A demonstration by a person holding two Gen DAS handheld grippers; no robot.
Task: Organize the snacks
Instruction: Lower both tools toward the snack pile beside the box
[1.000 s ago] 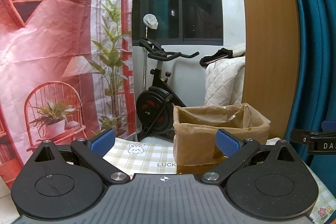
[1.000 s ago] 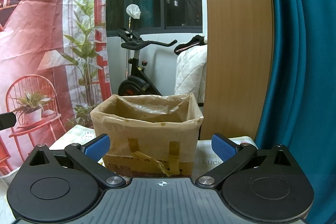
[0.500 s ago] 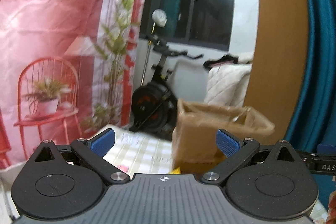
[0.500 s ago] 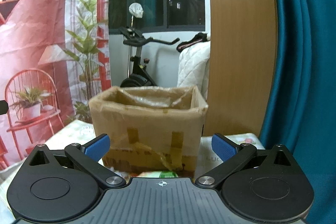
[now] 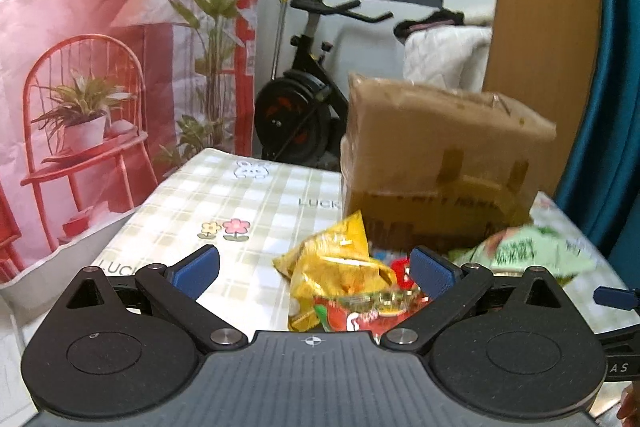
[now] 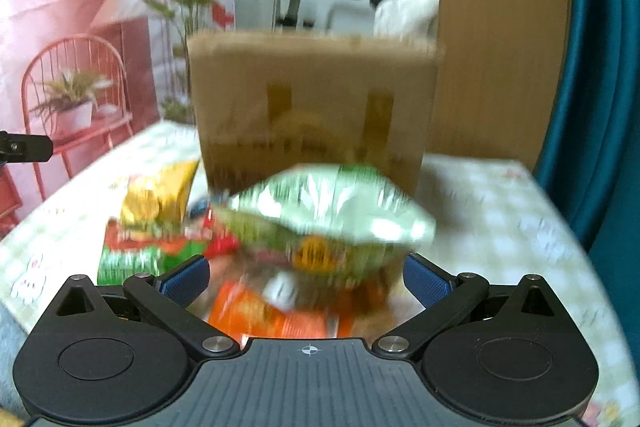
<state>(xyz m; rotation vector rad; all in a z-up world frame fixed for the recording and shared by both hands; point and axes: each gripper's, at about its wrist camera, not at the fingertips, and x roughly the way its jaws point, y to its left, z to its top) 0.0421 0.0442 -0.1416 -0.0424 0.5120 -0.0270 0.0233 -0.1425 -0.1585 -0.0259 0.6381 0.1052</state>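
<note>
Home room, exercise bike (image 5: 304, 115) (by window), checked tablecloth (image 5: 224, 203)

Snack bags before the box on our table

Our left gripper (image 5: 314, 269) is wide open above the checked tablecloth (image 5: 224, 203). We see a yellow bag (image 5: 332, 259) on a red bag (image 5: 360, 315), a green bag (image 5: 524, 251) near the right edge, and the cardboard box (image 5: 436, 155) behind them.

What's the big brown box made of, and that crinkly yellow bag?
The brown box looks like matte cardboard: dull brown walls with tape strips. The yellow snack bag seems to be thin glossy plastic or foil film: it is creased and catches bright glints of light.
</note>
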